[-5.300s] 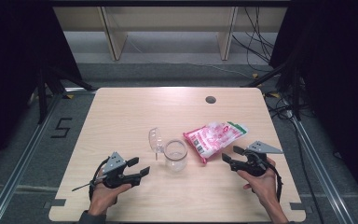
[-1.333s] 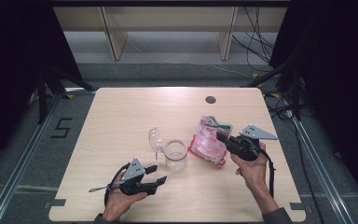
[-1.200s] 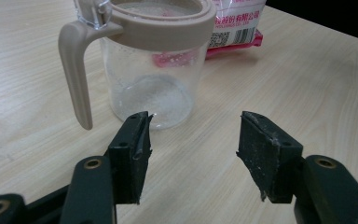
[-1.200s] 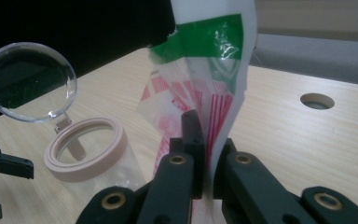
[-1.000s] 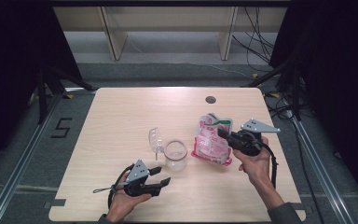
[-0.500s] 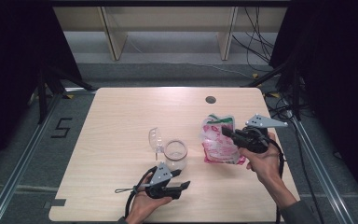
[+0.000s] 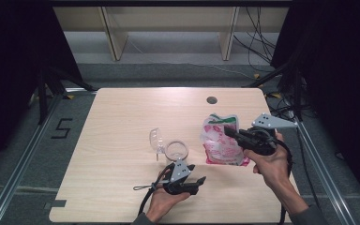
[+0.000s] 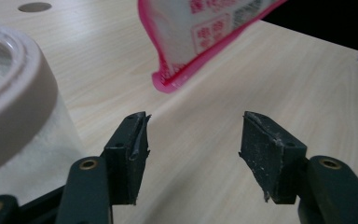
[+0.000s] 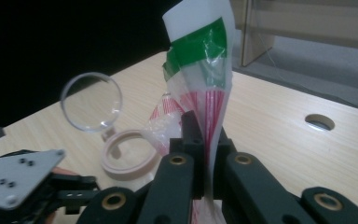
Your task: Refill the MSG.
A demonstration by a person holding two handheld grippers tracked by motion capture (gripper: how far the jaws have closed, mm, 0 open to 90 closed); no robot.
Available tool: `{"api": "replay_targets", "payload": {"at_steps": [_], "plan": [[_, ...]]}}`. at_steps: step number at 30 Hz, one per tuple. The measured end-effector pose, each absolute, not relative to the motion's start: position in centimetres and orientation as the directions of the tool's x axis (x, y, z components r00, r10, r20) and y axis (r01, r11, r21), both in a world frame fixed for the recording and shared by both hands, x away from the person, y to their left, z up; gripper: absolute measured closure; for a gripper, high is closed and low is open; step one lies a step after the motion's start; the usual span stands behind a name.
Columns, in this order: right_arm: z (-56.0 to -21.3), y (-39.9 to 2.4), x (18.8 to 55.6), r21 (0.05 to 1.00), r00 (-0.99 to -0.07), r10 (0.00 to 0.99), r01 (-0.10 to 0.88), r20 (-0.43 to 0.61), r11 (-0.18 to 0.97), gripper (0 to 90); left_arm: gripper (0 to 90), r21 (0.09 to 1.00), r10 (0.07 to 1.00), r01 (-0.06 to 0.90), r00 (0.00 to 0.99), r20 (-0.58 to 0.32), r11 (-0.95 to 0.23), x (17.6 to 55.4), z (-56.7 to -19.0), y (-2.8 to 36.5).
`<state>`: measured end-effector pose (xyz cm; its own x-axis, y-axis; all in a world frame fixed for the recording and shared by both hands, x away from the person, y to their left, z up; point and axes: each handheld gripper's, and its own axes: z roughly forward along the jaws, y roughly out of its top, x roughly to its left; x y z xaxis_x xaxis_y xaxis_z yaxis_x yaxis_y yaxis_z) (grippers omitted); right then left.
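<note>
In the high view, right of centre, the right gripper (image 7: 228, 133) pinches a pink-and-white snack pouch (image 7: 221, 143) by its upper edge; the pouch hangs upright, its bottom at the wooden table (image 7: 122, 112). The right gripper view shows the jaws clamped tight on its film below the green top band. At lower centre, the left gripper (image 7: 200, 180) lies just below the clear jar (image 7: 176, 151) with its flipped-open lid (image 7: 156, 139), its jaws have just been opening and stand apart with nothing between them.
</note>
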<state>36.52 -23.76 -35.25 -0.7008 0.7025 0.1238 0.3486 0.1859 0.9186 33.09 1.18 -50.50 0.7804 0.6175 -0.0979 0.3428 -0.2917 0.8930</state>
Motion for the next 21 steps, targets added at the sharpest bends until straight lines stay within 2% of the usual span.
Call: {"api": "replay_targets", "payload": {"at_steps": [4,9,11,13,17,19,21], "plan": [[-34.6,-23.3,35.6,0.927,-0.729,0.675,0.321,0.111,0.194,90.0,38.5,0.889,0.617,0.327,0.784,-0.065,-0.321,33.6,-50.6,0.4],[-34.1,-22.6,34.8,0.927,-0.758,0.638,0.323,0.132,0.192,90.0,38.0,0.896,0.658,0.329,0.751,-0.056,-0.3,33.6,-50.6,-0.5],[-34.0,-22.2,34.6,0.926,-0.761,0.636,0.321,0.127,0.2,90.0,40.3,0.901,0.651,0.333,0.755,-0.077,-0.28,33.5,-50.6,-0.7],[-33.9,-21.7,34.5,0.919,-0.768,0.628,0.327,0.123,0.22,90.0,50.5,0.912,0.647,0.3,0.761,-0.052,-0.28,33.3,-50.5,-1.0],[-33.6,-20.8,34.6,0.919,-0.776,0.62,0.322,0.118,0.229,90.0,61.9,0.92,0.685,0.267,0.729,0.002,-0.287,33.0,-50.5,-1.5],[-33.2,-20.7,35.0,0.925,-0.775,0.628,0.287,0.073,0.247,90.0,65.9,0.927,0.703,0.254,0.711,0.014,-0.276,33.1,-50.5,-1.7],[-32.9,-20.4,35.1,0.919,-0.769,0.628,0.324,0.117,0.226,90.0,68.0,0.931,0.711,0.261,0.703,-0.003,-0.255,33.1,-50.4,-1.7]]}}
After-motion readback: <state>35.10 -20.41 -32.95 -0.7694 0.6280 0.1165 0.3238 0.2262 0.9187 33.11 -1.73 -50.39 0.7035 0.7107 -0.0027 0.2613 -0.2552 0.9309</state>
